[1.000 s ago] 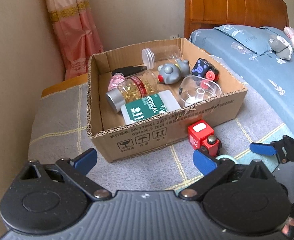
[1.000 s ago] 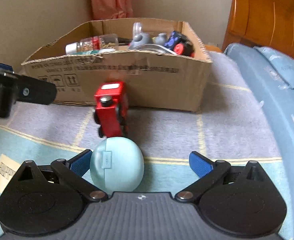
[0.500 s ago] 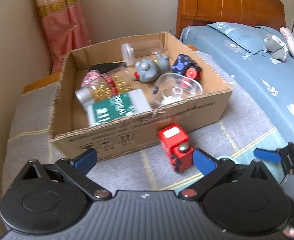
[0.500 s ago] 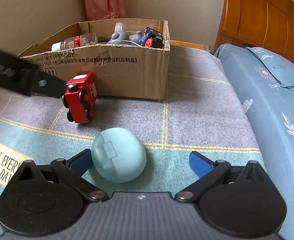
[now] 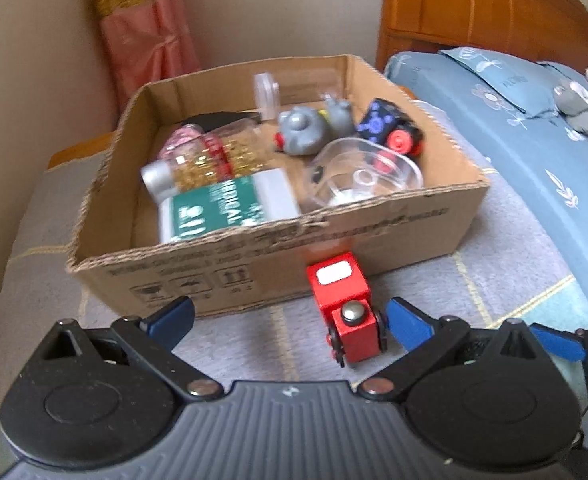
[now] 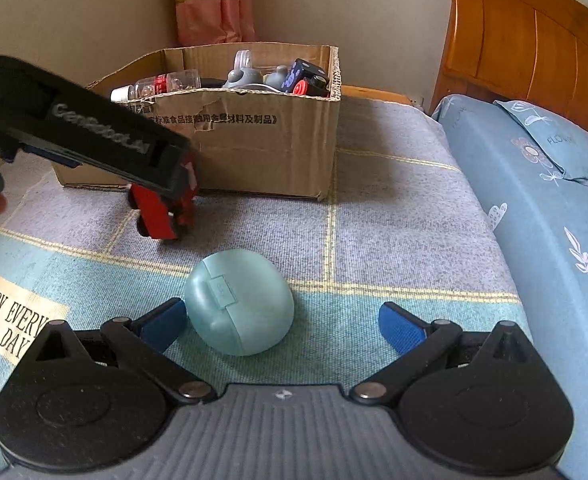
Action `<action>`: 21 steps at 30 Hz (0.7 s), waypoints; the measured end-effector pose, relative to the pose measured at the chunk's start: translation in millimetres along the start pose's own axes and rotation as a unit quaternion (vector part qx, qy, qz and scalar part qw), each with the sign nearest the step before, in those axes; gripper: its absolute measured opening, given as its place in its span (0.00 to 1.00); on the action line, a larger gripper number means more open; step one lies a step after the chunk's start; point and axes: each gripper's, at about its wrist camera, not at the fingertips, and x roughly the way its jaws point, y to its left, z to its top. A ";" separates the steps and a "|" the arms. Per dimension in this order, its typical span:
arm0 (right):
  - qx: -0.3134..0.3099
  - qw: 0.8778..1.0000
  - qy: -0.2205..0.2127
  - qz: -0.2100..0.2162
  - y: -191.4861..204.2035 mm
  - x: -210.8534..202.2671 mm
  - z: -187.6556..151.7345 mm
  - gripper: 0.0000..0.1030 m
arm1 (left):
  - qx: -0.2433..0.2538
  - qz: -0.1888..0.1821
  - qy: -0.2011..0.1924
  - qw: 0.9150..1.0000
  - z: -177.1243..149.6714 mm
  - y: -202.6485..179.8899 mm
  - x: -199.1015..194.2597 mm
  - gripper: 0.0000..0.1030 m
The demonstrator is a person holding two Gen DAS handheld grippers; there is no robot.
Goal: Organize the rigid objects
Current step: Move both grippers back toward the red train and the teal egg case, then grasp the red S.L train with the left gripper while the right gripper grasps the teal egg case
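Note:
A red toy train [image 5: 345, 312] stands on the blanket against the front of an open cardboard box [image 5: 373, 236]. My left gripper [image 5: 290, 320] is open, with the train between its fingers, close to the right one. In the right wrist view the left gripper's finger [image 6: 94, 140] covers part of the train [image 6: 162, 216]. A pale teal egg-shaped case [image 6: 240, 302] lies on the blanket between the fingers of my open right gripper [image 6: 282, 324], touching the left pad. The box [image 6: 254, 140] holds several items: a pill bottle [image 5: 198, 164], a green and white packet [image 5: 226, 212], grey toys and a clear bowl.
A grey and teal blanket [image 6: 393, 220] covers the surface. A bed with blue bedding [image 6: 553, 200] and a wooden headboard [image 6: 533, 40] lies to the right. A wall and a pink curtain [image 5: 142, 24] stand behind the box.
My left gripper has moved right and forward so the red train now sits between its fingers. My right gripper has drawn back a little; the teal case stays between its fingers.

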 end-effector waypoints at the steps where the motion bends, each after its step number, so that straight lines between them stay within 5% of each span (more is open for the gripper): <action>1: 0.000 1.000 0.000 0.000 -0.6 -0.1 -0.3 1.00 | -0.004 0.004 0.001 1.000 -2.0 4.1 -0.7 0.99; 12: -0.003 1.000 0.001 0.003 -0.9 -1.0 -0.6 1.00 | -0.005 0.020 0.002 1.000 -20.4 34.7 -10.6 0.99; 21: -0.004 1.000 -0.002 0.004 -1.2 -2.5 -1.9 1.00 | 0.110 -0.012 -0.041 0.993 -36.5 10.4 -19.9 0.98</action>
